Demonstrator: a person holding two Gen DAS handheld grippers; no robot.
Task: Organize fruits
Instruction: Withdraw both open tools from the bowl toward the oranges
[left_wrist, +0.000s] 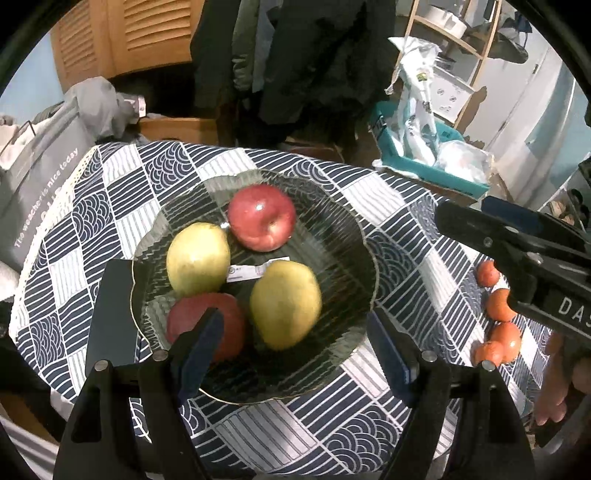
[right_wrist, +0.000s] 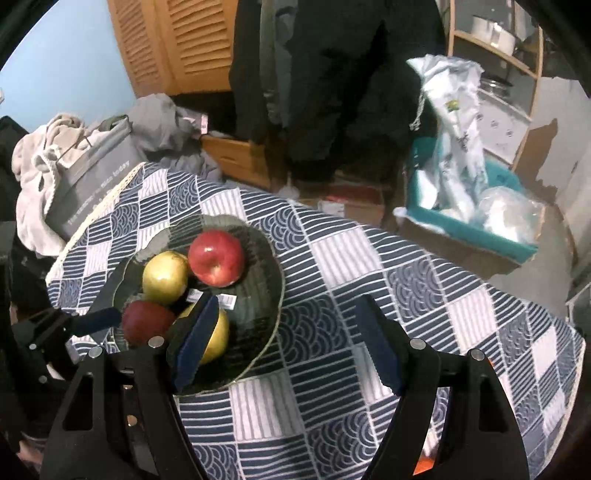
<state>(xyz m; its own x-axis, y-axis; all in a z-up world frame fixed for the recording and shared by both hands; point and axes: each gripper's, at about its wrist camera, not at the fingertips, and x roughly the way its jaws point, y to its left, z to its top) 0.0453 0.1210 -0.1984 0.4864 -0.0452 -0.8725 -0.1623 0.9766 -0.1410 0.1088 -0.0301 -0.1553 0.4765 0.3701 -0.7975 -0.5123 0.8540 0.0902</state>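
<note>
Dark ribbed glass plate (left_wrist: 343, 221), table centre: two red apples (left_wrist: 261, 218), two yellow-green pears (left_wrist: 285, 304). Small orange fruits (left_wrist: 498, 304), table's right edge, unsorted. Left gripper (left_wrist: 295, 343) and right gripper (right_wrist: 284, 343): jaws apart, empty. Advice: straddle one orange fruit squarely, close gently.

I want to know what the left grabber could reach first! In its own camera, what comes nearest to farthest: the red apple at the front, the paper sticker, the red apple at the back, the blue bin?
From the left gripper:
1. Front red apple, by its left finger.
2. Paper sticker, mid-plate.
3. Back red apple, on the plate's far side.
4. Blue bin, beyond the table, right.
</note>
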